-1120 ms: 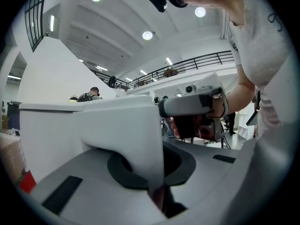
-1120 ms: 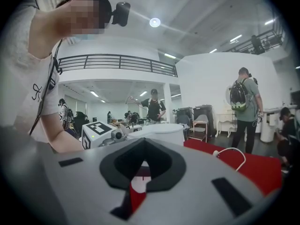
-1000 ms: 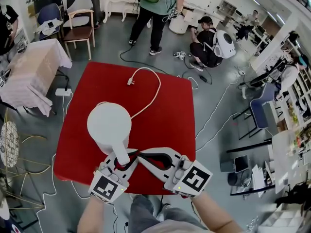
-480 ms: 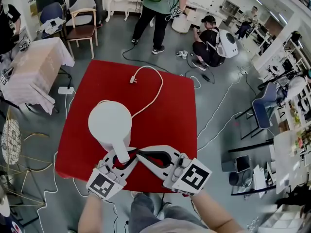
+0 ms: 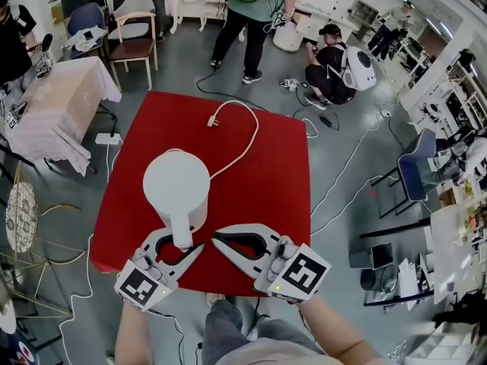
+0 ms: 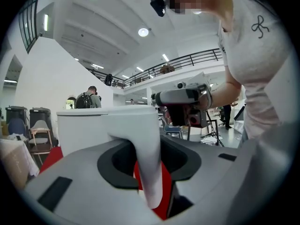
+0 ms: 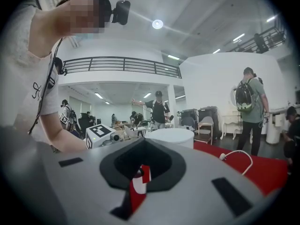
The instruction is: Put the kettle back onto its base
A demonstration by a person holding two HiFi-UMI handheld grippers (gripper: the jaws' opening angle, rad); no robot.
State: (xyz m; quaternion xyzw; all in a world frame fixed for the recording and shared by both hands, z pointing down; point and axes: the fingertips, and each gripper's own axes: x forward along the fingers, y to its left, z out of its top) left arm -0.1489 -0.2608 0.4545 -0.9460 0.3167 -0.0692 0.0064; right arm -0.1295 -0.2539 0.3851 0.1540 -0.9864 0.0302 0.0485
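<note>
The white kettle point(image 5: 176, 187) stands upright on the red table point(image 5: 266, 181), and its body hides whatever is under it. A white cord point(image 5: 242, 147) runs out from beneath it to a plug point(image 5: 213, 121). The kettle's handle point(image 5: 181, 236) points toward me and lies between the jaws of my left gripper point(image 5: 176, 248). Those jaws are opening and stand apart from the handle point(image 6: 146, 168) on both sides. Just right of the handle my right gripper point(image 5: 214, 239) is shut and holds nothing. It looks toward the kettle point(image 7: 171, 137).
The near table edge point(image 5: 228, 289) runs just under both grippers. A cloth-covered side table point(image 5: 53, 112) and chairs point(image 5: 133, 33) stand at the left and back. People point(image 5: 335, 63) and cables point(image 5: 335, 181) are on the floor behind and to the right.
My left gripper's jaws have opened off the kettle's handle, and the gripper has drawn back a little toward the lower left. The kettle stays put. The right gripper has not moved.
</note>
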